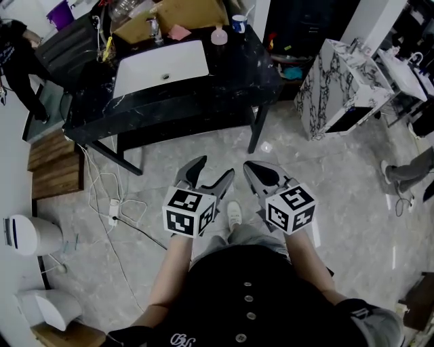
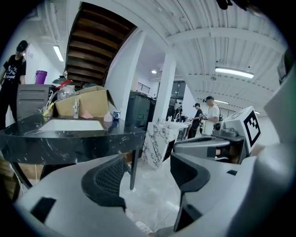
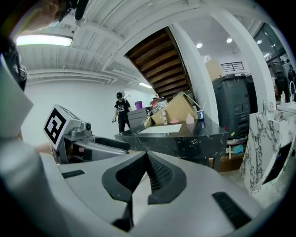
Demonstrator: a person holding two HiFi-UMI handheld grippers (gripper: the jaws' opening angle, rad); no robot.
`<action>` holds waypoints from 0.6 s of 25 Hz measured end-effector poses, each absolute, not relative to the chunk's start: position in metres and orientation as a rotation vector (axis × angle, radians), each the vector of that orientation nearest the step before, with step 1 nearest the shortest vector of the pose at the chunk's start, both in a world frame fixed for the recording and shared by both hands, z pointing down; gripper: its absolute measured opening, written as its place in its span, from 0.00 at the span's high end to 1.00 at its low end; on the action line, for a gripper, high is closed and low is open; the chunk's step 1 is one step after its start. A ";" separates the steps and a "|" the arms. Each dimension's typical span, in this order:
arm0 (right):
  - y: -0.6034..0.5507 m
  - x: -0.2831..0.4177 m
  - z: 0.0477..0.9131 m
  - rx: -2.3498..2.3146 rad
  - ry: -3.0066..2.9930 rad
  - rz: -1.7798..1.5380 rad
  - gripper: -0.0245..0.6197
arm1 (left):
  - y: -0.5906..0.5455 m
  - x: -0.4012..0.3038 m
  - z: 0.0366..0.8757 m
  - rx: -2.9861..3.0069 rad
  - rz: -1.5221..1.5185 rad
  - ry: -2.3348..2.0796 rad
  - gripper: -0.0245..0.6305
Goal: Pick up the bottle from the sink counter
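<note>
A small pink bottle [image 1: 219,35] stands at the back of the black marble sink counter [image 1: 230,81], to the right of the white basin [image 1: 161,66]. It shows far off in the left gripper view as the bottle [image 2: 107,118] and in the right gripper view as the bottle [image 3: 190,119]. Both grippers hang over the floor well short of the counter. My left gripper [image 1: 215,171] is open with nothing between its fingers [image 2: 104,183]. My right gripper [image 1: 248,165] is shut and empty, its tips touching [image 3: 147,159].
A blue and white cup [image 1: 238,24] stands right of the bottle, and a cardboard box [image 1: 173,17] and a tap [image 1: 154,28] sit behind the basin. A marble-patterned cabinet [image 1: 339,88] is at the right. Cables [image 1: 112,203] lie on the floor at left. A person [image 1: 20,61] stands beside the counter.
</note>
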State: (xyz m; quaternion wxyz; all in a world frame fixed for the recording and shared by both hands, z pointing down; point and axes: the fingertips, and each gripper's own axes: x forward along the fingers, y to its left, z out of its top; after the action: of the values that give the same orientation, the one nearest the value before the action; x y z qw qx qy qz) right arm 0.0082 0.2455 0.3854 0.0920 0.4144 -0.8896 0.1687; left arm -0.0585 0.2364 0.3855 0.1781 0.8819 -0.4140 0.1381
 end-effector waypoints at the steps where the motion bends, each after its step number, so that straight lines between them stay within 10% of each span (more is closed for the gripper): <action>1: 0.234 0.010 0.383 1.227 -2.651 0.499 0.95 | 0.226 -0.057 0.383 2.497 0.390 -1.179 0.49; 15: 0.110 0.043 0.377 1.183 -2.696 0.483 0.95 | 0.105 -0.027 0.370 2.497 0.368 -1.250 0.49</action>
State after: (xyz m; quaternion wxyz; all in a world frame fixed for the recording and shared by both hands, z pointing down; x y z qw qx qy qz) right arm 0.0425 0.1101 0.3768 0.0788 0.3952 -0.9008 0.1615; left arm -0.0273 0.1055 0.3704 0.1616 0.8749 -0.4379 0.1290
